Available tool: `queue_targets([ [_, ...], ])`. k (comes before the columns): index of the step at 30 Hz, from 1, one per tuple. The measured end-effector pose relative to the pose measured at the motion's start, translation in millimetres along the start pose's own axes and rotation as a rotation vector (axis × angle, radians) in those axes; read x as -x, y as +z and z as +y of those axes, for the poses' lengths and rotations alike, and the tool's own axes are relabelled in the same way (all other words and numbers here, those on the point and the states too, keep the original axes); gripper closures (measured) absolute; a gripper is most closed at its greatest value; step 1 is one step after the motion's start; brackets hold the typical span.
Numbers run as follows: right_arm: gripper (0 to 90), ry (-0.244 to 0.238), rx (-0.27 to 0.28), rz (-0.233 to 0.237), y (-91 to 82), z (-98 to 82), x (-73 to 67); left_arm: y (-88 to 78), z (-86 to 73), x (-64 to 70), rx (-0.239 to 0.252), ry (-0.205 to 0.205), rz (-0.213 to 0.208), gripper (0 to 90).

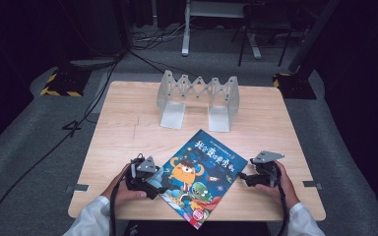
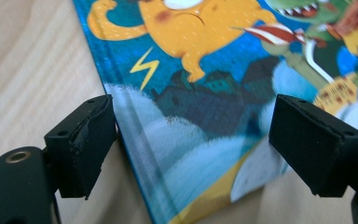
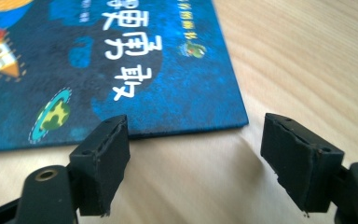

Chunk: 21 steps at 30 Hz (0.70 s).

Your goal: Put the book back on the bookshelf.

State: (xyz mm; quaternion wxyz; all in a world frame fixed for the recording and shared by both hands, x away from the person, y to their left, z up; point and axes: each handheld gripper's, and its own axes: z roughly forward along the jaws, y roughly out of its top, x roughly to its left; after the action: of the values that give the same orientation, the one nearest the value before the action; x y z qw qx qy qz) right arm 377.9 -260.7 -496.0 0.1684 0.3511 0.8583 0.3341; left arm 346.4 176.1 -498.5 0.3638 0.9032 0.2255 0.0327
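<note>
On the near half of the light wooden table (image 1: 128, 123), between our two hands, lies the flat blue picture book with an orange cartoon monster on its cover (image 1: 199, 174), turned diagonally, one corner just over the near edge. Our left gripper (image 1: 153, 184) stands with jaws apart at the book's left side; in the left gripper view the spine edge (image 2: 135, 154) runs between them and the pads do not press it. Our right gripper (image 1: 248, 178) is also unclenched, just beside the right corner (image 3: 235, 119) but apart from it. We think the step is to seize the book from both sides. We should slide the lower jaw under the edge before closing, and close both together. The grey folding book stand (image 1: 199, 98) waits behind.
</note>
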Motion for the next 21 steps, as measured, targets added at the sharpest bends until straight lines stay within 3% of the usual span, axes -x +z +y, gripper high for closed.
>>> queue_targets([
  [6, 24.8, 0.042, 0.009, -0.034, 14.7, 12.7, 1.8, -10.6, -15.8, 10.9, 0.009, -0.003, -0.003, 15.8],
  [8, 27.0, 0.044, 0.008, -0.04, 12.9, 12.3, -2.6, -11.2, -19.7, 17.6, 0.002, 0.039, 0.039, 16.3],
  [11, 26.9, 0.007, 0.007, 0.018, 8.9, 8.8, -16.7, -9.9, -21.5, 24.7, 0.001, 0.048, 0.076, 15.2],
  [15, 26.9, -0.049, 0.006, 0.102, 3.3, 4.2, -40.7, -10.6, -24.2, 28.5, 0.014, 0.033, 0.08, 15.9],
  [18, 26.7, -0.081, 0.006, 0.119, 3.3, 5.5, -51.0, -10.5, -24.2, 30.9, 0.012, 0.033, 0.08, 15.8],
  [21, 22.3, -0.085, -0.006, 0.12, 5.2, 7.8, -48.9, -11.3, -24.2, 32.4, 0.012, 0.02, 0.074, 15.8],
])
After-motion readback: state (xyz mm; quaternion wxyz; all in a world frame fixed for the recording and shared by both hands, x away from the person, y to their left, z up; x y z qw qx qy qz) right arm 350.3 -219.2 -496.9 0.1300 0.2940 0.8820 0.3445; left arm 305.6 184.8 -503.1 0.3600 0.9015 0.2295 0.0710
